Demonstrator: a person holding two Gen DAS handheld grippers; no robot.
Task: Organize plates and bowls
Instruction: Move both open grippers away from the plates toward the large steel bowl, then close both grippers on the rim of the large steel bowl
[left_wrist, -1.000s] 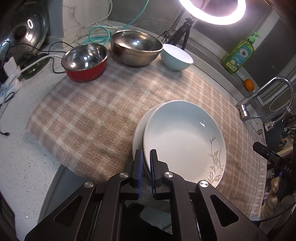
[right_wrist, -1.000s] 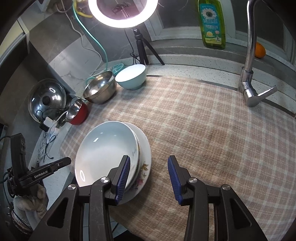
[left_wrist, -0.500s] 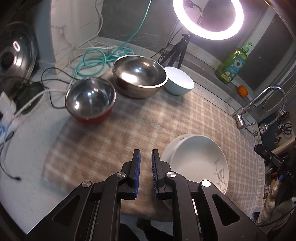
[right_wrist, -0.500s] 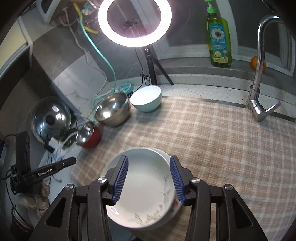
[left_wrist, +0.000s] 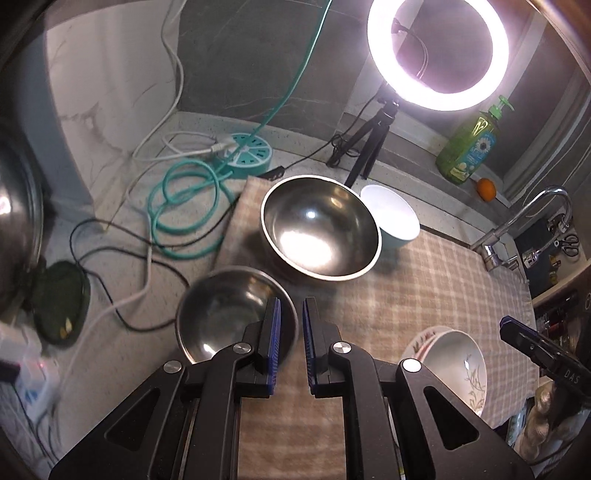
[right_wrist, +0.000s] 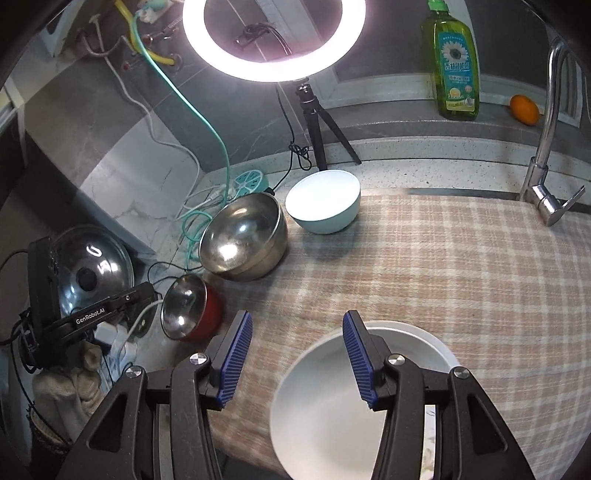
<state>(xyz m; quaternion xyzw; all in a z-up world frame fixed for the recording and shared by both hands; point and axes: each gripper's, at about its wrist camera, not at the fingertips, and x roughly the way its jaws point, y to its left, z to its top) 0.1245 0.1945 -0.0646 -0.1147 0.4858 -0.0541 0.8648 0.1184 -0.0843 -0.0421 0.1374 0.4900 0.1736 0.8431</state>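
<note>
My left hand-held gripper (left_wrist: 290, 341) has its jaws all but shut with nothing between them, hanging over the cloth (left_wrist: 436, 280) just beside the small red bowl (left_wrist: 236, 314). My right hand-held gripper (right_wrist: 297, 356) stands partly open and holds nothing; its jaws have just been opening, and the right finger crosses in front of the white plates (right_wrist: 328, 402) without pressing on them

The plates sit stacked at the near edge of the cloth on the tabletop (right_wrist: 443, 166), a deep white one on top of a flatter flowered one, whose rim shows in the left view. I judge them ceramic: stiff, glazed and slippery, fairly heavy for a rim pinch, and liable to chip if knocked. The rim is the only place to take hold, one finger inside and one outside

The big steel bowl (left_wrist: 319, 229) and the red bowl are metal inside, so I expect them light, rigid and hard to break, though noisy and slick. Their thin rims suit a pinch. The red one lies at the cloth's left edge, the steel one behind it, touching or nearly touching the pale blue bowl (left_wrist: 391, 218), which looks ceramic and wants the same care as the plates. Nesting small into large seems the sensible order, lowering gently so the glaze does not strike steel
</note>
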